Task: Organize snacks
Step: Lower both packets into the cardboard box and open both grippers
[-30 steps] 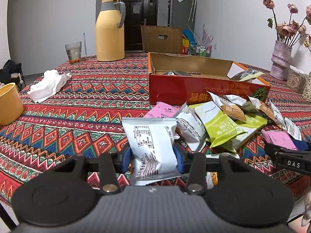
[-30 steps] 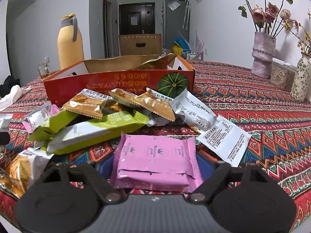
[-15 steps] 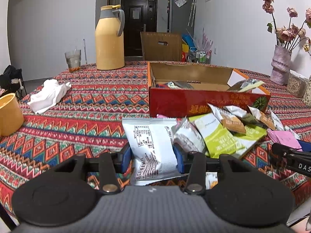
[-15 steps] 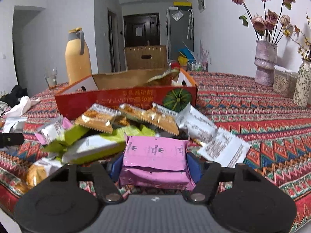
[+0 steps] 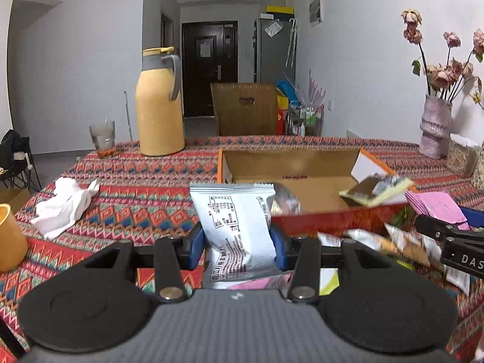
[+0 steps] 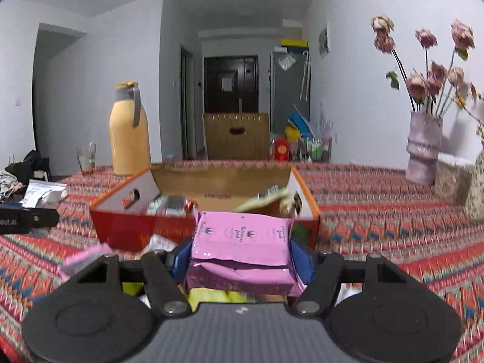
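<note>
My left gripper [image 5: 237, 242] is shut on a white snack packet [image 5: 239, 227] and holds it upright in the air, just in front of the open red cardboard box [image 5: 332, 220]. In the right wrist view, my right gripper [image 6: 240, 257] is shut on a pink snack packet [image 6: 242, 236], lifted off the table before the same box [image 6: 145, 224]. The box has a few packets inside. Loose snack packets [image 5: 393, 242] lie blurred on the tablecloth below. The pink packet [image 5: 435, 205] also shows at the right edge of the left wrist view.
A yellow thermos jug [image 5: 158, 106] and a glass [image 5: 103, 136] stand at the back left. A white cloth [image 5: 63, 205] and a yellow cup [image 5: 9, 239] are at the left. A vase of dried flowers [image 5: 435, 127] stands at the right.
Both grippers have risen from the table with their packets. The right jaws narrowed onto the pink packet early on. The box's inside now shows more from above.
</note>
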Demonstrator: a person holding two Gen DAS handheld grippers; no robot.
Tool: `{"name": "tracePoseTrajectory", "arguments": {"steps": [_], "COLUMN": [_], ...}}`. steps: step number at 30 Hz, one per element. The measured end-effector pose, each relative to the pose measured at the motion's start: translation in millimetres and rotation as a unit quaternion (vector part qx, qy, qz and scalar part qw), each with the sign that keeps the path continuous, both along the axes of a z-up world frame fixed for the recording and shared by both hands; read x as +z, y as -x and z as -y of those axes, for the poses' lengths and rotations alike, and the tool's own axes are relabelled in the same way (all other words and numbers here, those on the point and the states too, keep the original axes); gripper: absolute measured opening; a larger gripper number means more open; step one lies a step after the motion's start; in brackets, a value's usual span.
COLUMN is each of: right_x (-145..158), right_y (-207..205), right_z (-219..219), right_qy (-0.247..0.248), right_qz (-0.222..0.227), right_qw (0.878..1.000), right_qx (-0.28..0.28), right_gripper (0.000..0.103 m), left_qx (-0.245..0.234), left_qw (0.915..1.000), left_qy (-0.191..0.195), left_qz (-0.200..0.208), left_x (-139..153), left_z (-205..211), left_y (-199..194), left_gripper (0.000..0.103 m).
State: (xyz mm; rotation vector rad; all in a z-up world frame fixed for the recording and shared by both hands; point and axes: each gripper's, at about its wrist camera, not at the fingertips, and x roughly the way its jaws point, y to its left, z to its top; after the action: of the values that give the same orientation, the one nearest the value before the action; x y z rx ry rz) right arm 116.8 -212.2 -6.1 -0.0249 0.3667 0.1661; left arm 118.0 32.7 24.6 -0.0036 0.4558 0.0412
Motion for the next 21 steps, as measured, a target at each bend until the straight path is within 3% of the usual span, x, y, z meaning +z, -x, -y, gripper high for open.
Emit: {"name": "tracePoseTrajectory", "arguments": {"steps": [12,21], "right_x": [31.5,28.8], "right_y": [-68.7,-126.5], "right_z": [-14.0,-21.0], "right_qy": [0.004,-0.006], "right_qz": [0.035,0.028], "right_qw": [0.999,1.0], "right_qx": [0.005,-0.008], "right_gripper": [0.066,0.066], "left_qx": [-0.018,-0.019], "left_qw": [0.9996,0.9996], "left_qy": [-0.008,-0.007], "left_qz": [0.022,0.019], "left_x": [28.5,30.7], "left_z": [22.4,35.3], "left_y": [-65.1,-124.2], "left_gripper": [0.045,0.045]}}
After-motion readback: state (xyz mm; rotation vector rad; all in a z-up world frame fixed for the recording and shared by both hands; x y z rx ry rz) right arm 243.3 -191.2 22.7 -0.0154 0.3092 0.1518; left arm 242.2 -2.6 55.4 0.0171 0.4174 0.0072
